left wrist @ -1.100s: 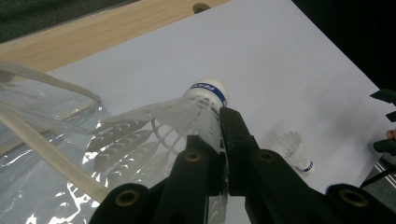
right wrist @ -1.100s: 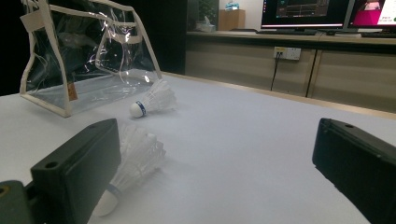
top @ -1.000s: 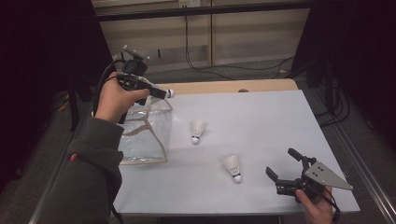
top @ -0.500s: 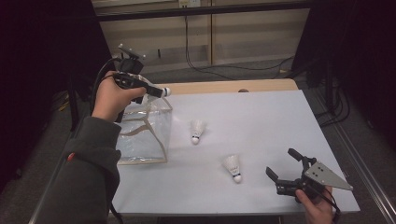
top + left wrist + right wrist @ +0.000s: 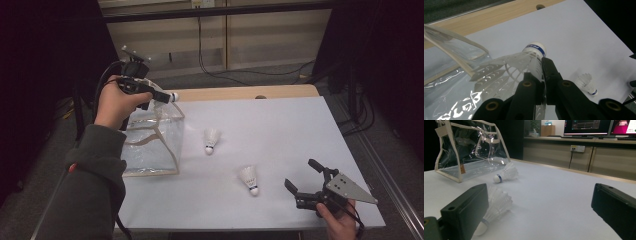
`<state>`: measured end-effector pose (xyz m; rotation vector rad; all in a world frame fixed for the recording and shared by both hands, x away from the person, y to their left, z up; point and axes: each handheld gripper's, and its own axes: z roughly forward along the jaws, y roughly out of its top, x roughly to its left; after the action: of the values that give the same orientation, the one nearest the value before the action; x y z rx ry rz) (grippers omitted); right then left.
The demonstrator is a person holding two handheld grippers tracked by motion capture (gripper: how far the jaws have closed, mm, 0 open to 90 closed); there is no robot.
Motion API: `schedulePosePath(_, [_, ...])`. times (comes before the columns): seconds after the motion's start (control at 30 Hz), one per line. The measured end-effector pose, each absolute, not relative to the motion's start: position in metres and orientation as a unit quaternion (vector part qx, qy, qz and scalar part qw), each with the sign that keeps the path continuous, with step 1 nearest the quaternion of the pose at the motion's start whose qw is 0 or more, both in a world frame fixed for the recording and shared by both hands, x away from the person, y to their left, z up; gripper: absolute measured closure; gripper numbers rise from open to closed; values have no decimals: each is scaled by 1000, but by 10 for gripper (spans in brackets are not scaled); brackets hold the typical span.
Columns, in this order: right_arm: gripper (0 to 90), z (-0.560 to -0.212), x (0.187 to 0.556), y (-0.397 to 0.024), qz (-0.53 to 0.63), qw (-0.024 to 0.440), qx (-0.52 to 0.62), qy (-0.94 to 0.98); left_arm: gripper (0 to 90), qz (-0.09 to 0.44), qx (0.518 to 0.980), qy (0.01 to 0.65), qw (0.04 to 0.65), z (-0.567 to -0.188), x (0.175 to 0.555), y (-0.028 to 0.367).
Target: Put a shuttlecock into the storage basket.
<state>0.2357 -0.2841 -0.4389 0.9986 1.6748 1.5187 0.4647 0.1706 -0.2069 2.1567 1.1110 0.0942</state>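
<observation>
One shuttlecock (image 5: 524, 65) is pinched by its feathers in my left gripper (image 5: 161, 96) — just above the clear bag's (image 5: 150, 142) open top, cork pointing away from the bag. My right gripper (image 5: 306, 179) rests spread and empty, well away from the bag.
</observation>
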Motion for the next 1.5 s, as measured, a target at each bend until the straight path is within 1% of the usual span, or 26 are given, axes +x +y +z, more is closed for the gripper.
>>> schedulePosePath(1.5, [13,-439,235,-284,580,329,381,640,886,60,825,447,342,-201,469,191])
